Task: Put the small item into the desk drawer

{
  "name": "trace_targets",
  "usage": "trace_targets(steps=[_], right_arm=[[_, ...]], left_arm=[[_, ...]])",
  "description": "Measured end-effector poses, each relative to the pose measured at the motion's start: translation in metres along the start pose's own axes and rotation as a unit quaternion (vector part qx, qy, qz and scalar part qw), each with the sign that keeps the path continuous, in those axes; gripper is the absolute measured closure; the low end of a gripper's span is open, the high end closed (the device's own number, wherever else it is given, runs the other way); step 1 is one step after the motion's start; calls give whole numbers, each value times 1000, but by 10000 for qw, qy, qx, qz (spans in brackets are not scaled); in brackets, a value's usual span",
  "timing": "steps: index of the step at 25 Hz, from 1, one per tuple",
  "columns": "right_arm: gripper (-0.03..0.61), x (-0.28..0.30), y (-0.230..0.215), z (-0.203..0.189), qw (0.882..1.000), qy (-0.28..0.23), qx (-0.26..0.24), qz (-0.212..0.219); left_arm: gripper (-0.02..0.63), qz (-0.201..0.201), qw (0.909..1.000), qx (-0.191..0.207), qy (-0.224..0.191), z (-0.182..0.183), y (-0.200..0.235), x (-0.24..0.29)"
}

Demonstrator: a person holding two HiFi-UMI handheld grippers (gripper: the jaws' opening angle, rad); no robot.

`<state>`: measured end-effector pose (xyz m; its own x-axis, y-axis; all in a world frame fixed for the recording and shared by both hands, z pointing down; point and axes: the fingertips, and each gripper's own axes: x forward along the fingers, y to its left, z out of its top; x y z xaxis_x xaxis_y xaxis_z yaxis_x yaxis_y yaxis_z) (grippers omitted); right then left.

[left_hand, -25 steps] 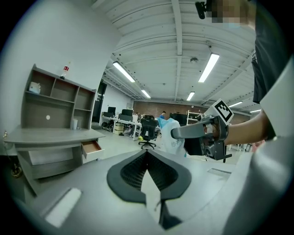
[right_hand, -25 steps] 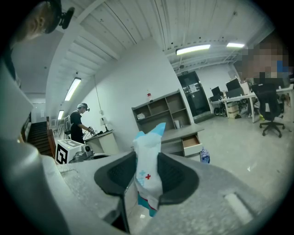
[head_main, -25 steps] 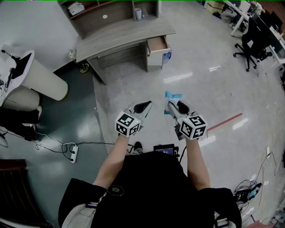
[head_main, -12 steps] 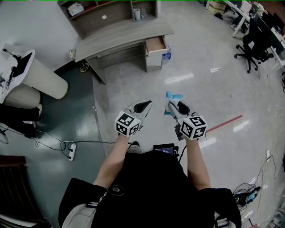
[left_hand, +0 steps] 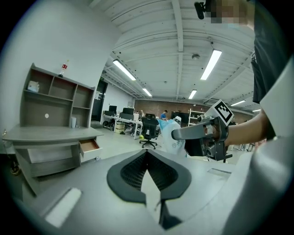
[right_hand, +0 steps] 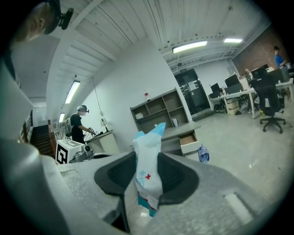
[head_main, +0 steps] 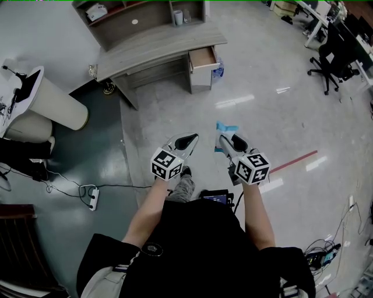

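My right gripper is shut on a small white and blue packet with a red cross; its blue tip sticks out past the jaws. My left gripper is shut with nothing in it. Both hang side by side over the floor in front of the person. Across the floor stands the grey desk, and its drawer on the right side is pulled open.
A hutch with shelves sits on the desk. A water bottle stands on the floor by the drawer. A white round stand and a power strip with cable lie at left. Office chairs are at right. A person stands far left.
The desk has shifted slightly up and left in the head view, and a foot now shows below the left gripper. Both grippers keep their pose and hold.
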<state>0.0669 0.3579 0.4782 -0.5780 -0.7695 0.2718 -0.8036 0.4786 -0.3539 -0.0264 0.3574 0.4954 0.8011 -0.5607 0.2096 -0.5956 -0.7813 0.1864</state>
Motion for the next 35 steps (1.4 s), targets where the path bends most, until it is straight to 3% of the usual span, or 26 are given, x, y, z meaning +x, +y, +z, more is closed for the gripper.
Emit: trace_targets(steps=[35], right_arm=[[426, 158, -39, 61, 9978, 20, 24, -662]], left_arm=[[612, -551, 9983, -162, -75, 34, 175, 59]])
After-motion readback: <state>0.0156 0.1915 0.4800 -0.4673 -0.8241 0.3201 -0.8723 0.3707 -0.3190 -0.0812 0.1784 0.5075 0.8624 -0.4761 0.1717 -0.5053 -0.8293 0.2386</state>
